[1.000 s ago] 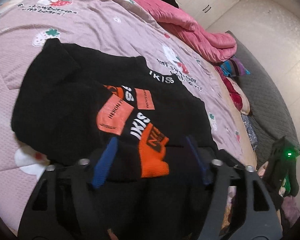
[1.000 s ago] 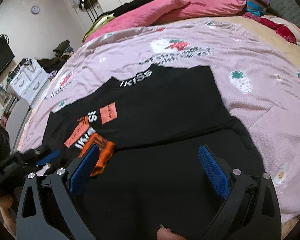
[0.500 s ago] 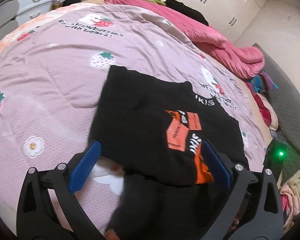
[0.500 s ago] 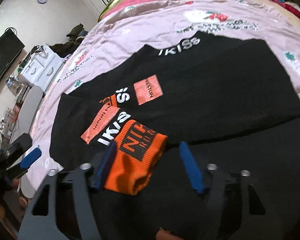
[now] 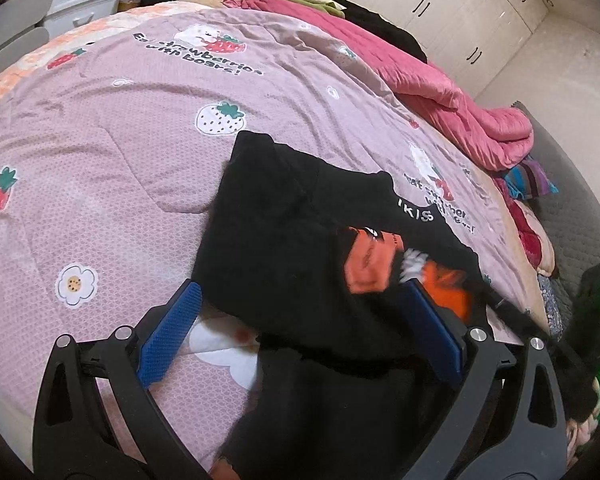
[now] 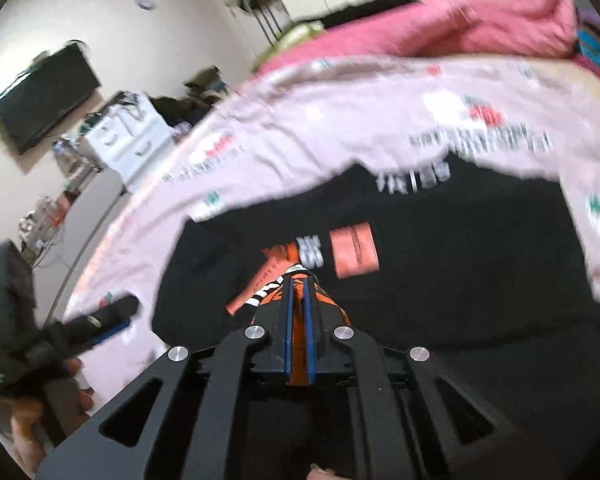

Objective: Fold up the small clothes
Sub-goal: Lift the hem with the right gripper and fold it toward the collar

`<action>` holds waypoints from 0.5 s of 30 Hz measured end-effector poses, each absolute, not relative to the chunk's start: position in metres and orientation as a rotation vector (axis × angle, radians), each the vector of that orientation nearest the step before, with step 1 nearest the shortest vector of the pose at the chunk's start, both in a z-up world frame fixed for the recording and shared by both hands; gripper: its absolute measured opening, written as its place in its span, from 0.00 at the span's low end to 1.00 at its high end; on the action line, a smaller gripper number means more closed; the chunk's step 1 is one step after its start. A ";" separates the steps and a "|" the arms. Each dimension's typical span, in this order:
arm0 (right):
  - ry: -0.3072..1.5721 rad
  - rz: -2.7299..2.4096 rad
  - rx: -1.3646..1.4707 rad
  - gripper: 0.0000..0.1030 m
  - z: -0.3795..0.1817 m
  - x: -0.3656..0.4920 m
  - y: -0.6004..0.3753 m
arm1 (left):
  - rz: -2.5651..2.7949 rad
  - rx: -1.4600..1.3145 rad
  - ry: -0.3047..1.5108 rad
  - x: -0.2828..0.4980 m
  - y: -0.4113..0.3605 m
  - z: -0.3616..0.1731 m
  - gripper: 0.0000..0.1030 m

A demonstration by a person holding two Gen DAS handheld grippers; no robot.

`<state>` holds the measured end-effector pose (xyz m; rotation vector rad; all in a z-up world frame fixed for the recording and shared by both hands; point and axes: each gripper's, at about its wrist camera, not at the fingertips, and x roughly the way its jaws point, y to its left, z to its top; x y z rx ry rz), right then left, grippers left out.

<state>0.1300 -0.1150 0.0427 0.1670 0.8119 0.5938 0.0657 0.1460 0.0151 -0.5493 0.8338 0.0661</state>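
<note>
Right gripper [image 6: 298, 280] is clamping the orange cuff [image 6: 296, 320] of the black sweater [image 5: 284, 216] lying on the bedspread [image 5: 120, 160], while left gripper [image 5: 300, 320] is hovering wide open, holding nothing.

We see a bed under a pink strawberry-print cover [image 5: 148, 168], with a rumpled pink quilt [image 5: 460, 112] along its far edge. Cream wardrobe doors [image 5: 440, 4] line the wall behind. A white drawer unit [image 6: 128, 140] and a dark wall-mounted screen [image 6: 46, 96] stand beyond the bed's left edge.
</note>
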 end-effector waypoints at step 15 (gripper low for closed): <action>0.680 0.399 0.153 0.04 0.073 0.169 -0.201 | 0.052 -0.540 0.844 0.070 0.138 0.015 0.91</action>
